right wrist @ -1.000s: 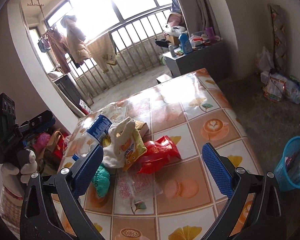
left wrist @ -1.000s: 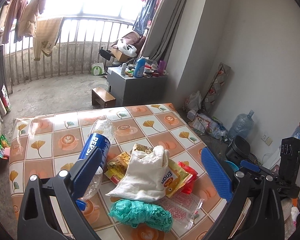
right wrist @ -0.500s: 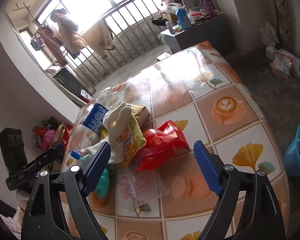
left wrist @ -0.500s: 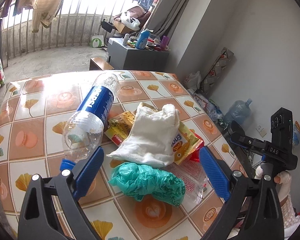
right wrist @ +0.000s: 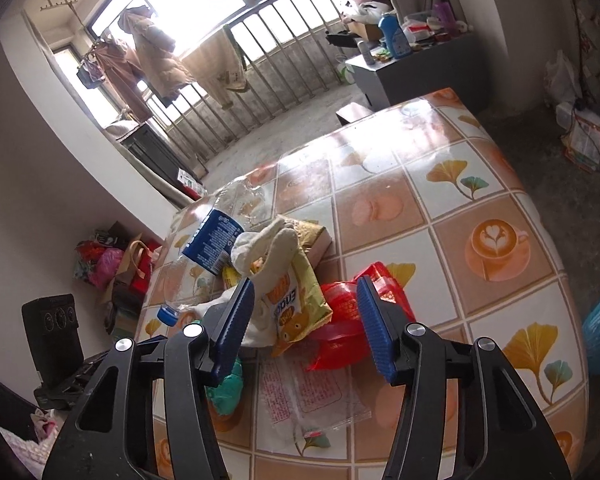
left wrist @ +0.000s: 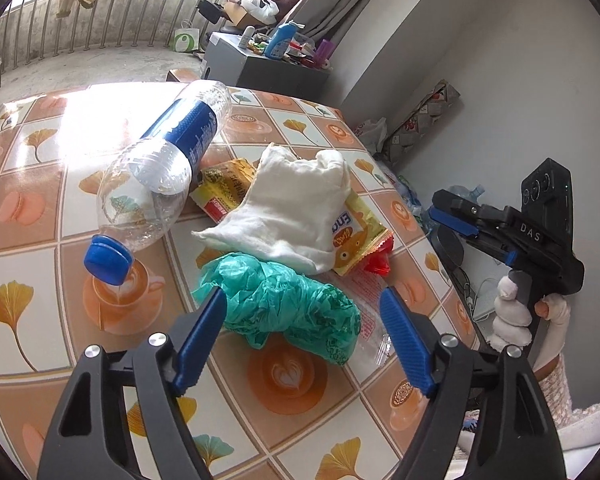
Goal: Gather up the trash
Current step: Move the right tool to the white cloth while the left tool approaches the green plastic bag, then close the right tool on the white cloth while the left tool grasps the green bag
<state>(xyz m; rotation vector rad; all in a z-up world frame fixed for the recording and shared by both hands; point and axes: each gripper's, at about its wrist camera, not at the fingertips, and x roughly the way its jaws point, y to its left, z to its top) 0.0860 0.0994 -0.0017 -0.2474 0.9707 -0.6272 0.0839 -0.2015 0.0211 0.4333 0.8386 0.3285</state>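
Nothing is collected yet: a clear plastic bottle with a blue label, a white cloth bag, a yellow snack wrapper and a red plastic wrapper lie heaped on the tiled-pattern table; the left gripper, angled down, is closing around a crumpled green plastic bag without pressing it; the right gripper, angled down, narrows over the wrappers, gripping nothing.

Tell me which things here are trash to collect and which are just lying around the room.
Trash on the table:
plastic bottle
white cloth
green plastic bag
yellow snack wrapper
red wrapper
clear wrapper

Just lying about:
blue detergent bottle
hanging clothes
water jug
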